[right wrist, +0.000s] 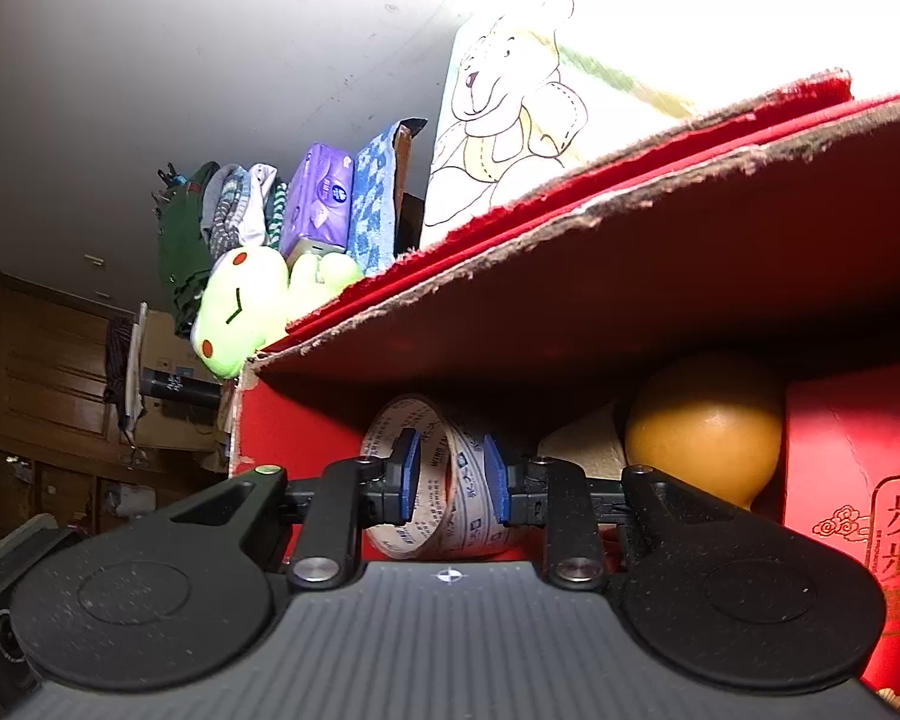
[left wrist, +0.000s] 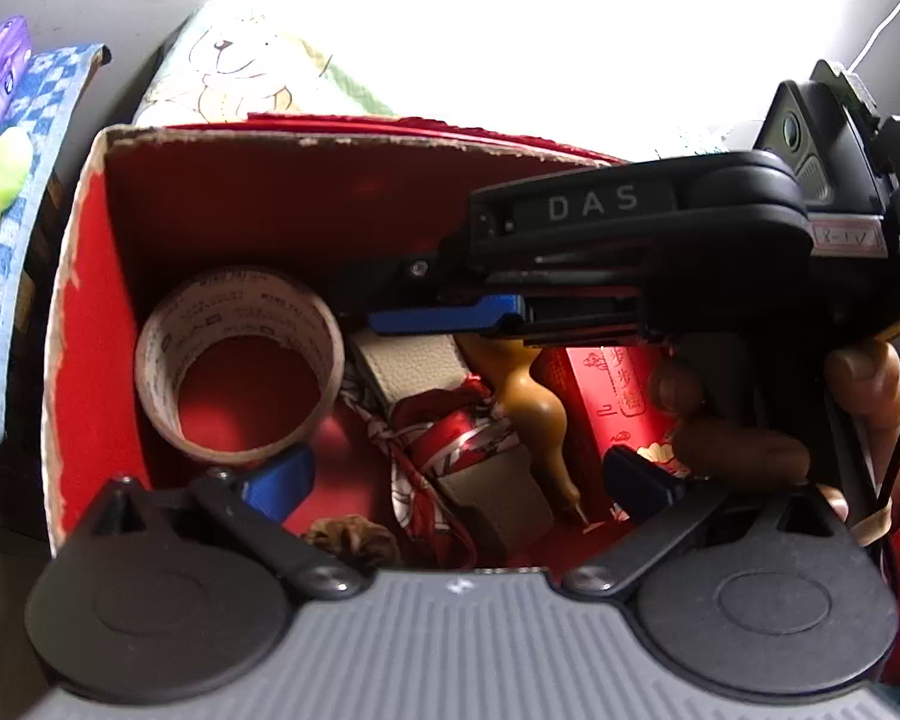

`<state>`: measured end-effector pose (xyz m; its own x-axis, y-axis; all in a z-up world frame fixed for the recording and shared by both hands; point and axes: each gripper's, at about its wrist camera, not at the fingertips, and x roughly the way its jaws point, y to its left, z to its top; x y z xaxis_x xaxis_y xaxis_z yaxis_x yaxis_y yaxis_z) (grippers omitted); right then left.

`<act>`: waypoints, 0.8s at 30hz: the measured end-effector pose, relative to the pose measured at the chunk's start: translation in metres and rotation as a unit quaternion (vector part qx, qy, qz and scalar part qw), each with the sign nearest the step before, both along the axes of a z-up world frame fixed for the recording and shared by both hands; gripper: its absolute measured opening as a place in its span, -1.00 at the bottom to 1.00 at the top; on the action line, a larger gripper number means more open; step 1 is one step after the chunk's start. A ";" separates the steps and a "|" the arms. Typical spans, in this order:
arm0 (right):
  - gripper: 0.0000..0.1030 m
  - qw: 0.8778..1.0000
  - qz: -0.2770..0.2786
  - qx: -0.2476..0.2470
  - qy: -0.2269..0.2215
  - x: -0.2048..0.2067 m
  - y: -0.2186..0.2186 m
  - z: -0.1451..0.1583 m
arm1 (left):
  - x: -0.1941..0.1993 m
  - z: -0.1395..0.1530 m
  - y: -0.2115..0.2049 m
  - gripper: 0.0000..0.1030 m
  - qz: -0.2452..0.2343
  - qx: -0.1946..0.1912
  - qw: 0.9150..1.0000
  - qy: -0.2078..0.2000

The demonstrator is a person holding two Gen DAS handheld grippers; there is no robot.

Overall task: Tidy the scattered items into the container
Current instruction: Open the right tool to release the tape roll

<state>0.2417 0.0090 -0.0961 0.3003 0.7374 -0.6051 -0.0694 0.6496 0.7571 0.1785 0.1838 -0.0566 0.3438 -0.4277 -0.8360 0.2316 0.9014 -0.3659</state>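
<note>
A red cardboard box (left wrist: 90, 312) holds a printed tape roll (left wrist: 240, 360), a beige case with a red patterned scarf (left wrist: 444, 438), a tan gourd (left wrist: 528, 402), a red envelope pack (left wrist: 606, 384) and a brown pinecone (left wrist: 354, 540). My left gripper (left wrist: 456, 480) hovers open above the box. My right gripper (left wrist: 444, 318) reaches into the box from the right, a hand on its handle. In the right wrist view the right gripper (right wrist: 450, 480) is part open, its blue pads on either side of the tape roll's (right wrist: 462, 492) wall without squeezing it, beside the gourd (right wrist: 702, 438).
Behind the box stand a bear-print bag (left wrist: 240, 72), a blue checked cloth (left wrist: 24, 228), a purple tissue pack (right wrist: 318, 198) and a green frog plush (right wrist: 240, 306). Wooden cabinets (right wrist: 42, 396) are far left. A white cable (left wrist: 888, 18) hangs at upper right.
</note>
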 end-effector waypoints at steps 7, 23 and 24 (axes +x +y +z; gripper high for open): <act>-0.46 1.000 0.000 -0.020 0.005 -0.001 -0.001 -0.001 | 0.002 -0.007 0.002 0.97 0.017 -0.008 1.000 0.014; -0.41 0.997 -0.023 -0.070 -0.022 -0.008 -0.006 0.009 | -0.013 0.001 -0.006 0.90 0.036 0.031 0.998 -0.033; -0.40 0.997 -0.027 -0.071 -0.024 -0.009 -0.007 0.011 | -0.016 0.005 -0.008 0.89 0.038 0.037 0.998 -0.043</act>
